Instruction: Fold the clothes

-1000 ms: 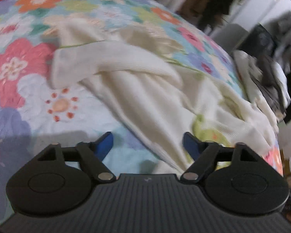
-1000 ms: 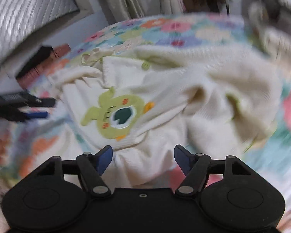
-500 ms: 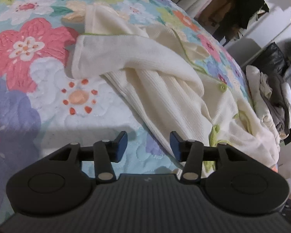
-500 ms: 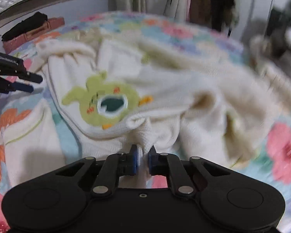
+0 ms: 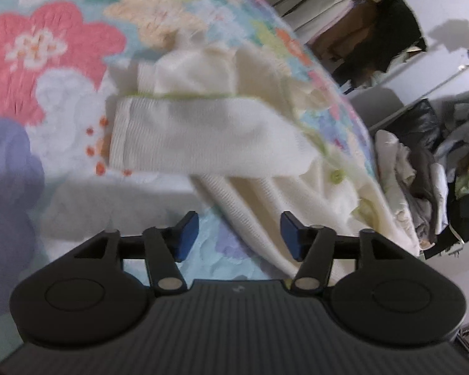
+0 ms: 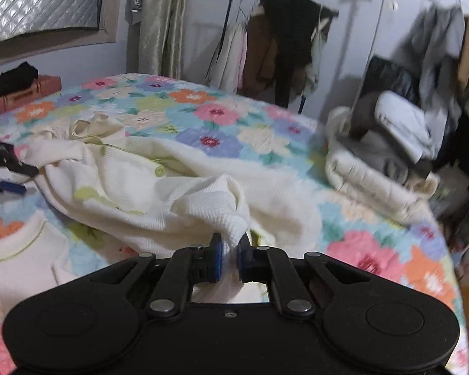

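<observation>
A cream knitted cardigan (image 6: 134, 187) with green trim and green buttons lies rumpled on the flowered quilt (image 6: 215, 115). My right gripper (image 6: 229, 253) is shut on a bunched fold of its edge and holds that fold up off the bed. In the left wrist view a sleeve (image 5: 203, 137) lies across the cardigan's body. My left gripper (image 5: 239, 239) hovers just in front of it, jaws opening, the pads (image 5: 187, 237) pressing on nothing. The left gripper (image 6: 6, 168) also shows at the left edge of the right wrist view, by the cardigan's far side.
Another cream garment (image 6: 25, 250) lies on the quilt at lower left. A heap of folded clothes (image 6: 375, 162) sits past the bed's right edge. A rack of hanging clothes (image 6: 281, 47) stands behind the bed. A dark item on a reddish box (image 6: 15, 87) is at far left.
My right gripper closed on the cardigan's edge and lifted it, dragging the fabric. The left gripper came down nearer the sleeve; its jaws narrowed, then widened a little.
</observation>
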A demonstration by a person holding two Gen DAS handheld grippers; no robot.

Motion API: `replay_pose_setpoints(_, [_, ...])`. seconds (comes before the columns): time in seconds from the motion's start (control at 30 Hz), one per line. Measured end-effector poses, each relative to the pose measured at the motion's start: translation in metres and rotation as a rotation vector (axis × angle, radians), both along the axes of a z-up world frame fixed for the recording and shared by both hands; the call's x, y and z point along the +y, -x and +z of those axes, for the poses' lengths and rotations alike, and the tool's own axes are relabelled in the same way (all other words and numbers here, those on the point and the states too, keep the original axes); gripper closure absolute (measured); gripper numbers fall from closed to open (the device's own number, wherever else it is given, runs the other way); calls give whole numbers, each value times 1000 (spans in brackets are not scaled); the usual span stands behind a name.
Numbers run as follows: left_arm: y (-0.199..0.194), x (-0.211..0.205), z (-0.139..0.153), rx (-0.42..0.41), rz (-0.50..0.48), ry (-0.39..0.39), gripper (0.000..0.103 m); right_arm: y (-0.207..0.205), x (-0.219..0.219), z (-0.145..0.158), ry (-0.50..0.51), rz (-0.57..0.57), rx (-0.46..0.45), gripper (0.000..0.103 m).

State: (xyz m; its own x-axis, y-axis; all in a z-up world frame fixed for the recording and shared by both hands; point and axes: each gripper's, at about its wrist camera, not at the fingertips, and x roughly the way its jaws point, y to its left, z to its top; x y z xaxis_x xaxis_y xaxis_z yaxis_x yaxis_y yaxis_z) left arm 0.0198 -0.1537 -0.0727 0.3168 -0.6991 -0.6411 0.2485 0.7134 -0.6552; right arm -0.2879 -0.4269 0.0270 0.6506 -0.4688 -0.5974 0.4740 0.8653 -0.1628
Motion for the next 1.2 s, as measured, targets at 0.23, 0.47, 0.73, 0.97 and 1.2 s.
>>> replay_pose_setpoints(0.23, [-14,-17,-31,66,74,137,61,-4,-4,-9,-111,10,-24,93])
replay_pose_setpoints(0.47, [-14,-12,-19,-25,145,116,98,-10,-9,-22,-191,52,-1,92])
replay_pose_setpoints(0.73, [35,33,78,-339,147,191,98,12,-43,-19,-784,204,-294,91])
replay_pose_setpoints(0.97, [52,31,59,-234,92,-242,98,56,-29,-4,-836,289,-355,91])
replay_pose_setpoints(1.2, [44,18,29,-96,45,-326,97,39,-19,-35,-724,155,-76,91])
